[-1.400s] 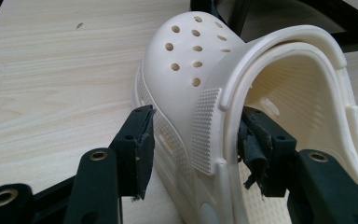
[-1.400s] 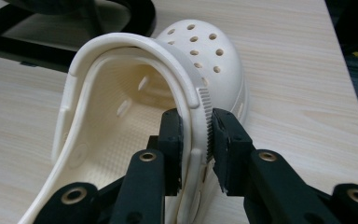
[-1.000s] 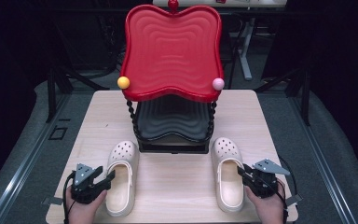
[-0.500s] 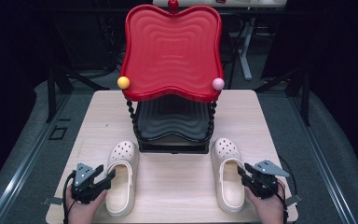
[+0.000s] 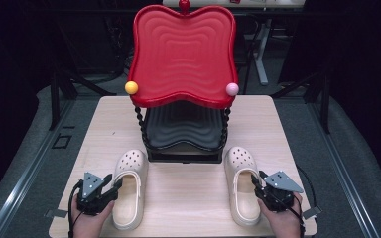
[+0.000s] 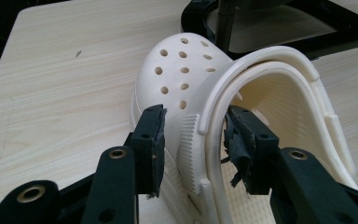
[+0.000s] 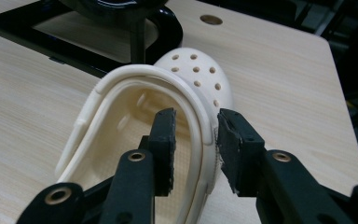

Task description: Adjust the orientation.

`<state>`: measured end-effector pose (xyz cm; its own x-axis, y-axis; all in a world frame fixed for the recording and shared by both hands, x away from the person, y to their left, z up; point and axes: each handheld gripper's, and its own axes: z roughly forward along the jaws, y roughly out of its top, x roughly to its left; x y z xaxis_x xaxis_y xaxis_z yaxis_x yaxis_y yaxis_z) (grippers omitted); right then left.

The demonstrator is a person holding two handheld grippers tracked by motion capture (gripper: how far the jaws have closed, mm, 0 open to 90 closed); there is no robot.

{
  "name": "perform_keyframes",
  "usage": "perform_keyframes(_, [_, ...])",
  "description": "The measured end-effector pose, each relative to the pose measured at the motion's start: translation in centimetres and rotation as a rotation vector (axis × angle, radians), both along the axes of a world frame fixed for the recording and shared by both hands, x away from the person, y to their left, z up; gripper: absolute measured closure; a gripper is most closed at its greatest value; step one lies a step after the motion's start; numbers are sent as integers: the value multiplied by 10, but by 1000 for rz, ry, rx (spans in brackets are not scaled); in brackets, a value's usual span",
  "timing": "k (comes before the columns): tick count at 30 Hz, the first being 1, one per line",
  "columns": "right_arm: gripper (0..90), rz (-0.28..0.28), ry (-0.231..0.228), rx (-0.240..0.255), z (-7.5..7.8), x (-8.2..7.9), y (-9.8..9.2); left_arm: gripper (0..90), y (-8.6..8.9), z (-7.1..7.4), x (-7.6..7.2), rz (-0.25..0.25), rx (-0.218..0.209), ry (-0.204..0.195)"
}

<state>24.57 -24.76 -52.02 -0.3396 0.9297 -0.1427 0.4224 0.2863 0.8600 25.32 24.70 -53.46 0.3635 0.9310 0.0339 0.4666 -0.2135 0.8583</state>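
— Left side? Left gripper (image 5: 110,187) at seven o'clock on the table (image 5: 188,193); jaws just closing astride the left clog's (image 5: 129,186) wall, outer pad not yet touching.

— Right side? Right gripper (image 5: 256,184) at five o'clock, jaws straddling the right clog's (image 5: 240,183) rim; contact unclear; both clogs before the red-topped rack (image 5: 183,54).

Both grippers (image 5: 110,186) (image 5: 256,184) are black, with brass-ringed screw holes, worn jaw pads, grey three-cornered top plates and trailing black cables.
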Motion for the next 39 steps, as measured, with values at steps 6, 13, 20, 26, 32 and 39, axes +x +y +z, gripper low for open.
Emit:
perform_keyframes(6, [673, 3, 10, -18, -2, 3, 1, 601, -1, 2, -1, -11, 1, -1])
perform_keyframes(13, [678, 8, -33, -4, 4, -3, 2, 612, -2, 2, -3, -16, -2, -3])
perform_keyframes(20, [685, 26, -11, -12, -1, 2, 6, 612, -2, 2, -4, -20, -6, -4])
perform_keyframes(26, [688, 21, -28, 15, 2, -1, 4, 617, -2, 2, -4, -24, -3, -4])
perform_keyframes(32, [683, 26, -17, 5, -1, 3, 3, 625, -2, 2, -3, -26, -4, 0])
perform_keyframes(39, [688, 14, -24, -27, 1, 1, 4, 646, -1, 3, -3, -28, -7, 3])
